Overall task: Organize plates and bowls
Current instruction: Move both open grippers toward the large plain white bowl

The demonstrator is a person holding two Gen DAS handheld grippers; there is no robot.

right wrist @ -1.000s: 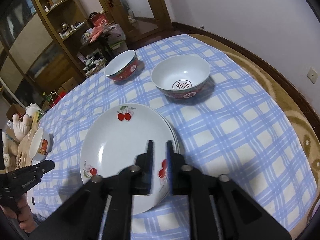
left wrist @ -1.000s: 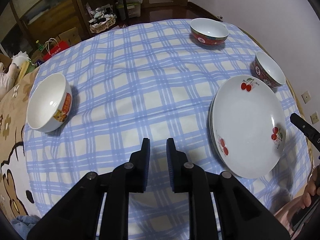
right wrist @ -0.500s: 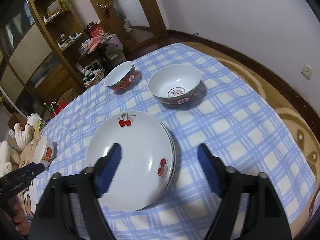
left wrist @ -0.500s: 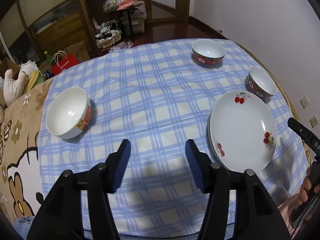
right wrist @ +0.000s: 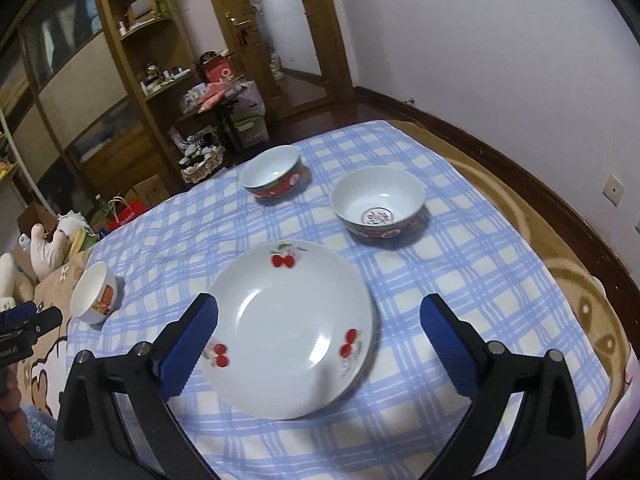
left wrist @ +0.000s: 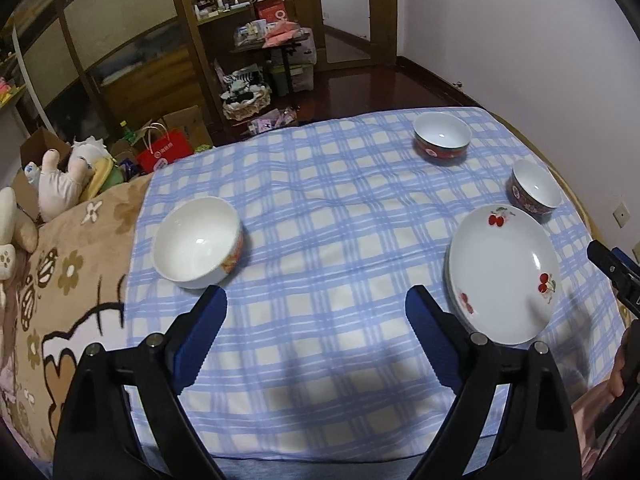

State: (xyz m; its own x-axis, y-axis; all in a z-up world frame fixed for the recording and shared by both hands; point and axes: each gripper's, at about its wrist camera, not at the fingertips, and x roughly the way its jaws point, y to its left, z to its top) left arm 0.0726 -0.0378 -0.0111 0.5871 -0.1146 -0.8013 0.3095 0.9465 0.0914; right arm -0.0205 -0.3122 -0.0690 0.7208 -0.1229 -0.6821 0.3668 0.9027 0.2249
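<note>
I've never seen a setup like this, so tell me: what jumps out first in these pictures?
The white cherry-printed plates, stacked on the blue-and-white checked cloth, lie right ahead of the right tongs, whose blue-padded jaws are opening with nothing gripped. Two red-sided bowls sit beyond. A white bowl stands alone near the cloth's left edge, by the left tongs, also opening.

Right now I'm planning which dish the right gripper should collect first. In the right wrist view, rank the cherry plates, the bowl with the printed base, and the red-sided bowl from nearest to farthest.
1. Cherry plates: stacked directly ahead of the right gripper, whose jaws are opening with nothing gripped.
2. Bowl with the printed base: beyond the plates, to the right.
3. Red-sided bowl: farthest back, left of that bowl.
</note>
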